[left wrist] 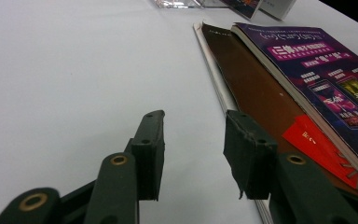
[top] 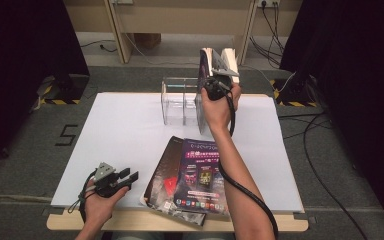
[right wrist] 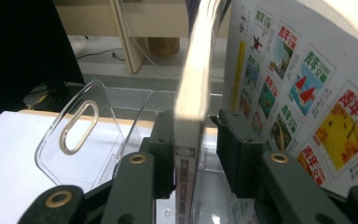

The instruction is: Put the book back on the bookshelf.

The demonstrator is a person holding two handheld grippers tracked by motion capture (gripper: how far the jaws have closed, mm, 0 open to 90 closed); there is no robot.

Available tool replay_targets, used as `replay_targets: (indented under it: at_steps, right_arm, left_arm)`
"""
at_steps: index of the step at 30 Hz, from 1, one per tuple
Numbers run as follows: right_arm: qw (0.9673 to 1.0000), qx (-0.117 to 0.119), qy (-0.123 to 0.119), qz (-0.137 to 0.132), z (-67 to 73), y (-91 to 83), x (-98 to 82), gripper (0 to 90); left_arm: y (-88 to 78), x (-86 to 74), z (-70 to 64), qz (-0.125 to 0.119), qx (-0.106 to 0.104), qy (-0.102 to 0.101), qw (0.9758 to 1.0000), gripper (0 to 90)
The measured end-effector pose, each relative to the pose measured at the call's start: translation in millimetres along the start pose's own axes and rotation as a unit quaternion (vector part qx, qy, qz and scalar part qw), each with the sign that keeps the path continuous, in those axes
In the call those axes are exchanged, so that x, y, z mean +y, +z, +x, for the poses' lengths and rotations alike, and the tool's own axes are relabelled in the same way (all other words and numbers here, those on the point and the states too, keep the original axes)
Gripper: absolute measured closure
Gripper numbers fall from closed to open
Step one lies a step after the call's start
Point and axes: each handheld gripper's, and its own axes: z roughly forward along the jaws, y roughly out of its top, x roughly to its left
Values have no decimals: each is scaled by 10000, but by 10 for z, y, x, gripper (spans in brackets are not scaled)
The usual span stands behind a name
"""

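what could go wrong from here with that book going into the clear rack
The right gripper has a gap between one pad and the upright book, so the book may tip or drop before it sits in the clear rack. It could also knock the white book beside it.

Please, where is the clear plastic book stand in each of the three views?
High view: clear plastic book stand at top centre, on the white table cover's far side.
Left gripper view: at the top edge, middle.
Right gripper view: lower left.
Shared landmark: the white table cover.
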Motion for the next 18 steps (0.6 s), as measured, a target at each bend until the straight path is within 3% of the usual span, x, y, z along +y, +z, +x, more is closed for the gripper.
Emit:
replay_targets:
  at_steps: [18]
  right_arm:
    - [9997, 197, 117, 110, -57, -163, -95, 625]
  left_arm:
    - [23, 6, -34, 20, -52, 28, 10000, 562]
